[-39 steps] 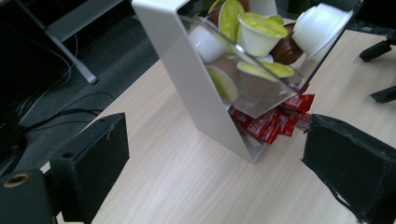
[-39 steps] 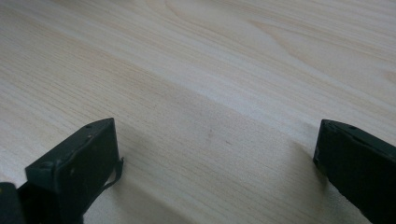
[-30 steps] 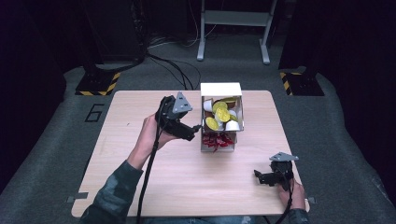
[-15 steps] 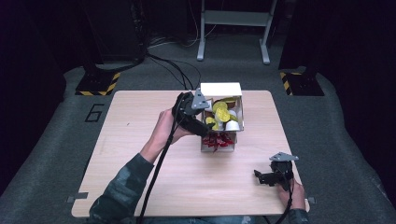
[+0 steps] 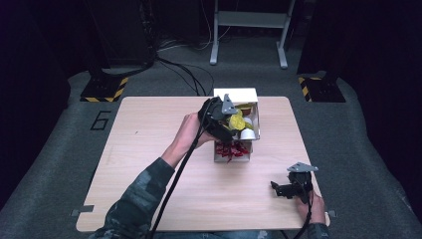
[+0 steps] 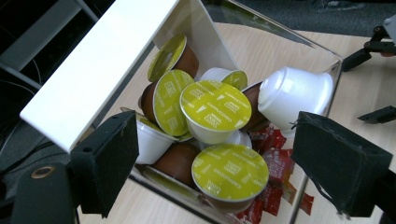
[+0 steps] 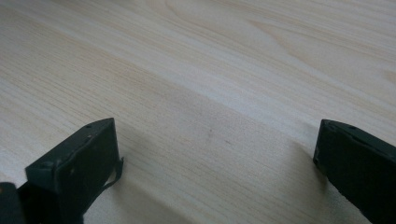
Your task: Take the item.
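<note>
While the person's left hand [image 5: 189, 133] is holding it over the white box [image 5: 235, 94], the left gripper [image 6: 212, 175] is hovering with its jaws spread wide and gripping nothing; between those jaws, inside the box, green-lidded coffee capsules [image 6: 215, 105] are lying in a heap, one white capsule [image 6: 294, 88] is tipping on its side against the box's clear wall, and red sachets [image 6: 273, 154] are showing at the box's near end; well away from the box, toward the table's [image 5: 149, 129] near right corner, the right gripper [image 7: 212, 163] is resting low over bare wood, jaws standing wide apart and empty.
</note>
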The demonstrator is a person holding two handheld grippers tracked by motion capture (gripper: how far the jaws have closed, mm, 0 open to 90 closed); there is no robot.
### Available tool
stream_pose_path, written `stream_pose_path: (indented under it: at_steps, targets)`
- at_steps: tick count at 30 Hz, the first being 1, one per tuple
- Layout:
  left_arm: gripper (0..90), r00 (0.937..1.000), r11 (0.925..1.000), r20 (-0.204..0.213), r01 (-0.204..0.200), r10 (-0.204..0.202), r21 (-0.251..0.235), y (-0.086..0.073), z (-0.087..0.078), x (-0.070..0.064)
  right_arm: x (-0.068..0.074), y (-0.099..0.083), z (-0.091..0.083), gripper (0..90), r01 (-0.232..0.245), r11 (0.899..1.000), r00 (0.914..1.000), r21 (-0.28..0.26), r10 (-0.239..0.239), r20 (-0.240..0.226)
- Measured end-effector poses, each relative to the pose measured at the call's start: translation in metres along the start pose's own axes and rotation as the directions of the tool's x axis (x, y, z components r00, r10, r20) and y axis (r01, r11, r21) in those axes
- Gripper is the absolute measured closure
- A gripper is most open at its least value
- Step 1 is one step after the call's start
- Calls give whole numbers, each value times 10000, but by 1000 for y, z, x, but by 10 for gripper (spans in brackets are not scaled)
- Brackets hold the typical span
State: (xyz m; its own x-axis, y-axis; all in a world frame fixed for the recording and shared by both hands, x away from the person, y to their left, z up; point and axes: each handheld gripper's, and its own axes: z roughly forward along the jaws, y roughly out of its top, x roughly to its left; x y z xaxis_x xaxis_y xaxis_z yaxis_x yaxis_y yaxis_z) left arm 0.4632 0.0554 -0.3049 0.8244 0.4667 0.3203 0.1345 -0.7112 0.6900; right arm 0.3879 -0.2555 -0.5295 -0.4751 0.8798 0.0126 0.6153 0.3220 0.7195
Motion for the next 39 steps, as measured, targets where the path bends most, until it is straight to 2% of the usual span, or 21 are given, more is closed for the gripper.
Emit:
stream_pose_path:
  at_steps: [13, 15, 24, 39]
  targets:
    - [253, 9995, 9971, 162, -292, 281, 709, 9, 25, -1, 0, 0, 0, 0, 2, 10000, 10000, 2, -2, 3]
    - [266, 9990, 9958, 209, -405, 389, 820, 9, 27, -1, 0, 0, 0, 0, -1, 10000, 10000, 1, 1, 0]
    - [298, 9987, 9920, 268, -458, 429, 1178, 12, 36, 0, 0, 0, 0, 0, 2, 10000, 10000, 0, -2, 2]
    - [331, 9982, 9847, -31, -594, 607, 1636, 14, 48, -1, 0, 0, 0, 0, -18, 10000, 10000, 17, 18, -3]
